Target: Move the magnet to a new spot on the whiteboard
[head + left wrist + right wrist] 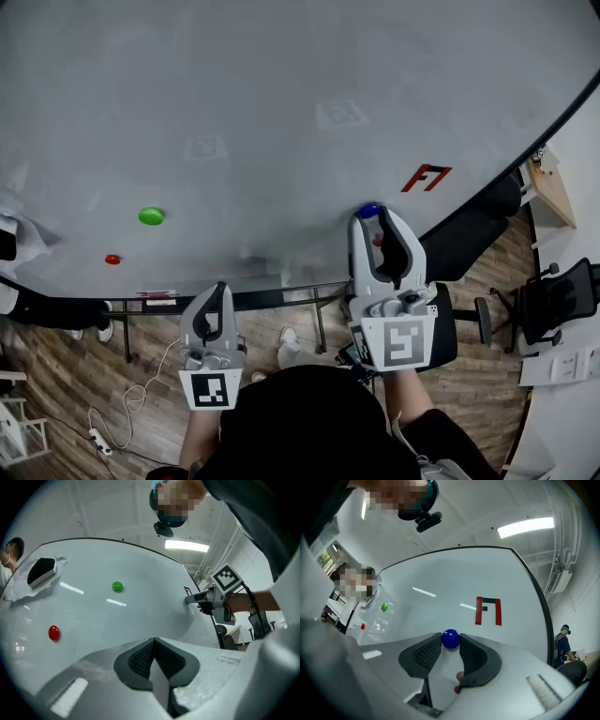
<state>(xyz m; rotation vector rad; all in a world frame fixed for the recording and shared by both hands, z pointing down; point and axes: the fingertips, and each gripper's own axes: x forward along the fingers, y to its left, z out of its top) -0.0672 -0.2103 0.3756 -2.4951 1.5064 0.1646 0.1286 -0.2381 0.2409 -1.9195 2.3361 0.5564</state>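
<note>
Blue magnet [450, 639] sits pinched between the fingers of the right gripper [450, 641] on the whiteboard [440, 583]; left gripper [153, 641] fingers are pressed together.

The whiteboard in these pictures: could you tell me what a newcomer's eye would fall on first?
First, the blue magnet pinched between the tips of the right gripper, against the whiteboard below and left of a red and black mark. Next, a green magnet and a smaller red magnet far to the left on the board. The left gripper is shut and empty near its lower edge.
</note>
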